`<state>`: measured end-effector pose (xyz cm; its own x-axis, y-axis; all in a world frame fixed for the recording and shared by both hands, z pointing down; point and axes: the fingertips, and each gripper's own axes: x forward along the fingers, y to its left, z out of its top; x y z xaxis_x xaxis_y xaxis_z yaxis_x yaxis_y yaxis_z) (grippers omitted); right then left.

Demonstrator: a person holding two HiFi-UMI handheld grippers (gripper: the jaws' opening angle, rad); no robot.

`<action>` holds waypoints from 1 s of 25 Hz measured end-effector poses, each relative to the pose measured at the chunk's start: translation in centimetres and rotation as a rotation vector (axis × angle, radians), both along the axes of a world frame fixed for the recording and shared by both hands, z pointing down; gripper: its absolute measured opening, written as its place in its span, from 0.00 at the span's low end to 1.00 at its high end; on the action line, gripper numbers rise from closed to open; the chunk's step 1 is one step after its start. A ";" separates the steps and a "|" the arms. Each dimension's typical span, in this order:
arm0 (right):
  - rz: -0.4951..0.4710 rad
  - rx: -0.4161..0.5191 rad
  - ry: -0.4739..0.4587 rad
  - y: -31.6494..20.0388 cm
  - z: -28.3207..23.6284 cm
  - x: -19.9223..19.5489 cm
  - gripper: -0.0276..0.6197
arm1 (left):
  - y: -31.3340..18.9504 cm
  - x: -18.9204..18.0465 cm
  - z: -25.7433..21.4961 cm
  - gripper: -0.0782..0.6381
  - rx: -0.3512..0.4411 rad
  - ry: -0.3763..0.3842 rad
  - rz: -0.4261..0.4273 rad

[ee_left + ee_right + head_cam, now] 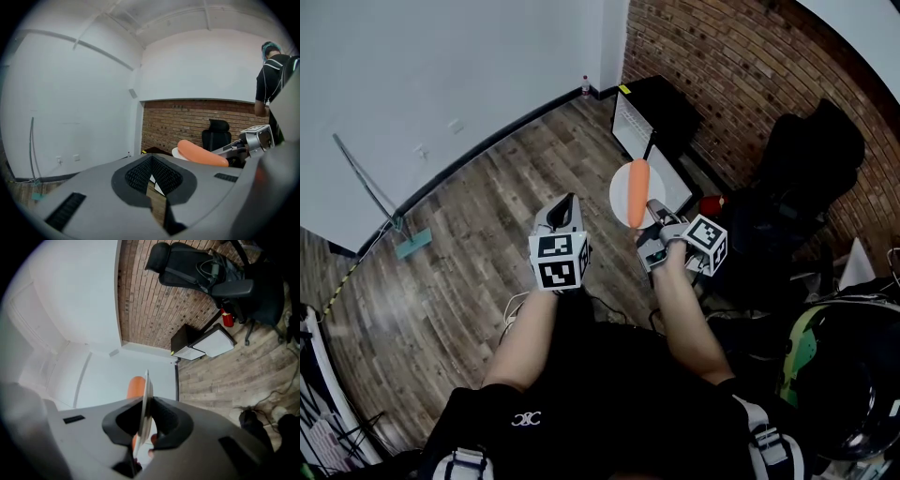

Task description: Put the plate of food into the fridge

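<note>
A white plate [622,194] carrying a long orange piece of food [637,192] hangs in the air above the wooden floor. My right gripper [654,216] is shut on the plate's near rim. In the right gripper view the plate [146,399] stands edge-on between the pads, with the orange food [136,386] on its left side. My left gripper [562,208] hovers to the plate's left, shut and holding nothing [152,185]. Beyond the plate, a small black fridge [661,117] sits against the brick wall with its white door [633,127] open.
A black office chair [811,150] and a red fire extinguisher [712,202] are to the right of the fridge. A mop [408,242] leans at the white wall on the left. Cables lie on the floor near my feet. A person [274,75] shows at the left gripper view's right edge.
</note>
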<state>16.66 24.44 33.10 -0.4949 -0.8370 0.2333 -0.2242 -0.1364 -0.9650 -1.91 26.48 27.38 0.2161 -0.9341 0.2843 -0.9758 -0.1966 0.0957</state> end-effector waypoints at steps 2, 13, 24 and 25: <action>0.008 -0.010 0.002 -1.5 0.4 0.0 0.11 | -1.7 0.1 0.3 0.10 0.000 -0.002 0.010; 0.060 -0.028 0.015 -13.4 1.3 -2.9 0.11 | -15.3 -3.0 0.8 0.10 -0.019 -0.007 0.070; 0.171 -0.060 0.038 -25.2 0.5 -6.3 0.11 | -29.2 -8.1 0.4 0.10 -0.040 0.050 0.163; 0.182 -0.062 0.038 -26.0 0.6 -6.8 0.11 | -30.2 -8.7 0.5 0.10 -0.044 0.057 0.169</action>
